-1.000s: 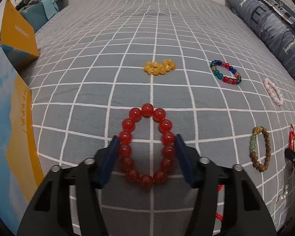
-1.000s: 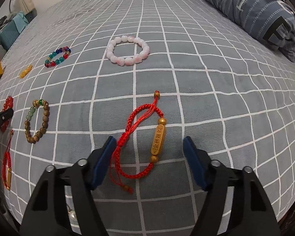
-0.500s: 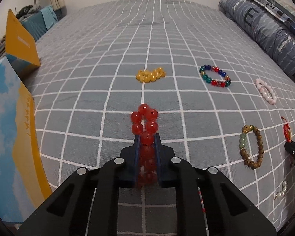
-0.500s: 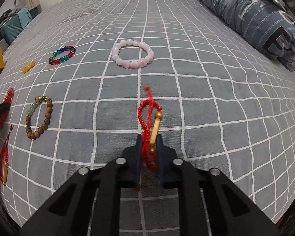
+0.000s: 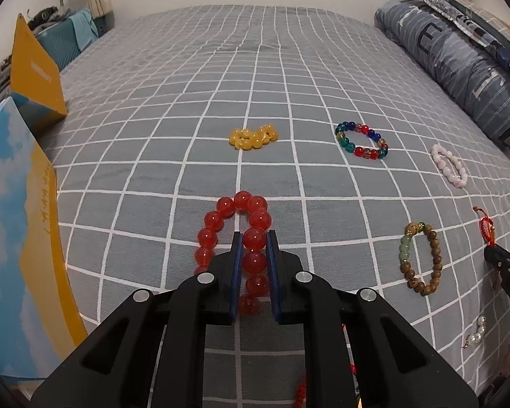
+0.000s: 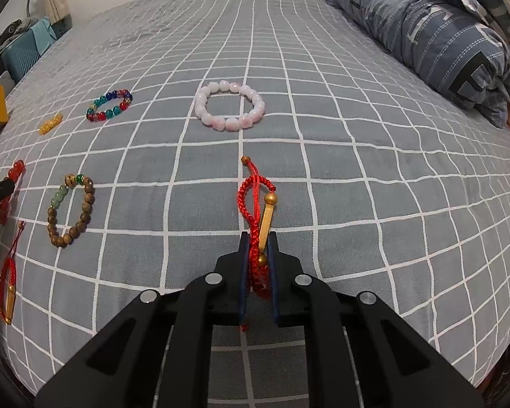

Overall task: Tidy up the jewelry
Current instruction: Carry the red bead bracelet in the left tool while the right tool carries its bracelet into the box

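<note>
Went from spread to pinching: left gripper [image 5: 254, 239] clamped on red bead bracelet [image 5: 234, 227], right gripper [image 6: 257, 243] on red cord bracelet [image 6: 255, 204], both lower centre on bed [image 6: 357, 204], probably ready for lifting.

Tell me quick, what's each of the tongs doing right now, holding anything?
Left tongs: shut on the red bead bracelet.
Right tongs: shut on the red cord bracelet.
</note>
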### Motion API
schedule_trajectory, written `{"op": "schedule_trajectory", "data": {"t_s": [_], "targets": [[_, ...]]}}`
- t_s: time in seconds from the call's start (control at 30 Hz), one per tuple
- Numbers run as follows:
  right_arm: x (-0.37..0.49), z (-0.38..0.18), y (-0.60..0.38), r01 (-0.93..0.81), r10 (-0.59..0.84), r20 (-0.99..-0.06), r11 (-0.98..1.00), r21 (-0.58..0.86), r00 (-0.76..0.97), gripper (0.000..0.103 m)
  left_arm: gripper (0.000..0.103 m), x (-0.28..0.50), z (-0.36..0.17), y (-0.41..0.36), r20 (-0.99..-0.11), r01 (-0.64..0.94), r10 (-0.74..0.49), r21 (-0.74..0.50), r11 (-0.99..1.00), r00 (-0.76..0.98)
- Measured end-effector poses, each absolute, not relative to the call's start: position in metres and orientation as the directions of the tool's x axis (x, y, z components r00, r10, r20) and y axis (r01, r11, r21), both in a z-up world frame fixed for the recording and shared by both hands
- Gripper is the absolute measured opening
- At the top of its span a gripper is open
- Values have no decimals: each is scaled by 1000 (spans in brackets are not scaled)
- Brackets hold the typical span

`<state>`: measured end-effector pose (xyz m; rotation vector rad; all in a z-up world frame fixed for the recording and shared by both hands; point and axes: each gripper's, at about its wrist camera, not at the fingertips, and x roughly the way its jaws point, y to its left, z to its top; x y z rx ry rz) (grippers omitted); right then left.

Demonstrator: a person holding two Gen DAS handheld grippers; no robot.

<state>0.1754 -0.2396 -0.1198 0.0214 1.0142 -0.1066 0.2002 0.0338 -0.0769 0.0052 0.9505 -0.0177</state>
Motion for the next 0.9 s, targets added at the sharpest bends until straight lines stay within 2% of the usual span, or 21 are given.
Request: {"op": "schedule_trajectory", "data": {"t_s": [0.63, 0.9], "targets": [[168, -100, -237, 106, -72, -781, 994, -8, 621, 9, 13, 190, -53, 41, -773, 16, -48, -49, 999, 633], [165, -92, -238, 116, -74, -749, 993, 4, 659, 9, 13, 178, -37, 36, -715, 34, -54, -42, 999, 697]]}}
